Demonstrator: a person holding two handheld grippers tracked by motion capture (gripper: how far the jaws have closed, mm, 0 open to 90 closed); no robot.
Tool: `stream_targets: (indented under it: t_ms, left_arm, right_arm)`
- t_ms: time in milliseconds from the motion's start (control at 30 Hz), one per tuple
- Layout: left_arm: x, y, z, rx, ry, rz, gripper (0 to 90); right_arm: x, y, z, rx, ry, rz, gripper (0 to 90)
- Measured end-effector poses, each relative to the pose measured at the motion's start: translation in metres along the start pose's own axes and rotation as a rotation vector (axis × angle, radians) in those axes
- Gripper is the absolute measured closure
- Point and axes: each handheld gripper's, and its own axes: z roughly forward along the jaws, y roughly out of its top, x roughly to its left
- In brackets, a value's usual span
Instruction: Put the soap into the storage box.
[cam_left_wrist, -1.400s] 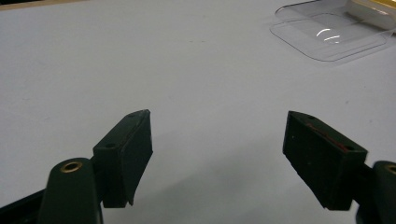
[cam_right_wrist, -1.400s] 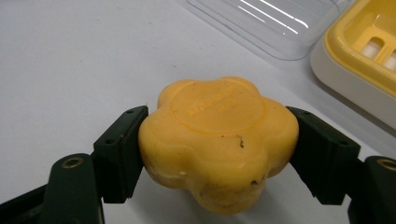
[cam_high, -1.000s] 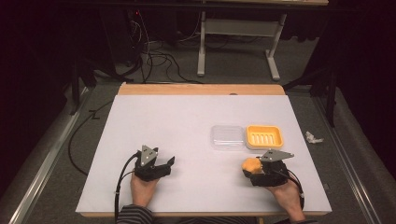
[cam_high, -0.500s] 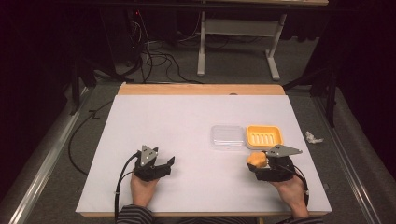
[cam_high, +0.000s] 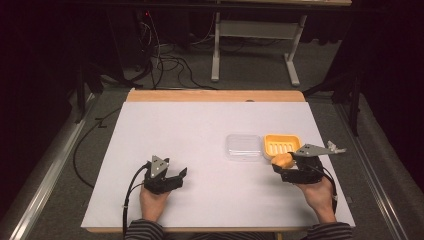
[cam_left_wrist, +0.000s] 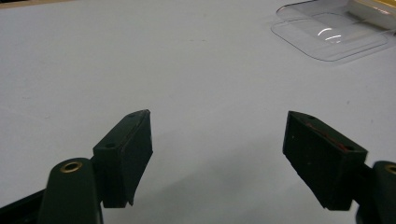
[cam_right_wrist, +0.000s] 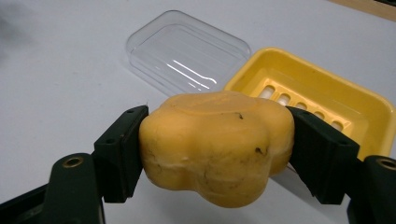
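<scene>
A lumpy yellow-orange soap bar (cam_right_wrist: 217, 144) is pinched between the two black jaws of my right gripper (cam_right_wrist: 217, 151), lifted off the white table. From above, the soap (cam_high: 283, 160) and right gripper (cam_high: 280, 165) hover just in front of a yellow soap dish (cam_high: 282, 144), whose slotted bottom is bare (cam_right_wrist: 322, 100). A clear plastic lid (cam_high: 243, 147) lies flat to the left of the dish (cam_right_wrist: 187, 53). My left gripper (cam_high: 181, 176) rests low at the table's near left, jaws wide apart with nothing between them (cam_left_wrist: 217, 154).
The white table top (cam_high: 200, 135) has a wooden strip along its far edge (cam_high: 215, 95). Beyond it, the dark floor holds cables and a table frame (cam_high: 255, 45). The clear lid's corner (cam_left_wrist: 329, 35) lies far ahead of the left gripper.
My right gripper has carried the soap up and toward the yellow dish, from the near right of the table to the dish's front edge. The left gripper has stayed where it was.
</scene>
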Motion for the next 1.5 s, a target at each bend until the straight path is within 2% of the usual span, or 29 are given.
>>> stream_targets:
  t_ms: [233,733,1300,1500]
  left_arm:
    - [0.0,0.0,0.0,0.001,0.0,0.002,24.8]
    - [0.0,0.0,0.0,0.001,-0.003,0.001,24.8]
    - [0.0,0.0,0.0,0.006,0.0,-0.005,24.8]
    - [0.0,0.0,0.0,0.006,0.001,-0.004,24.8]
  right_arm:
    - [-0.012,0.003,0.004,0.006,-0.006,0.03,26.5]
    - [-0.035,0.018,0.006,-0.02,-0.038,0.081,26.9]
    - [-0.058,0.023,0.033,0.008,-0.078,0.144,27.6]
    - [-0.062,0.023,0.04,0.005,-0.088,0.147,27.6]
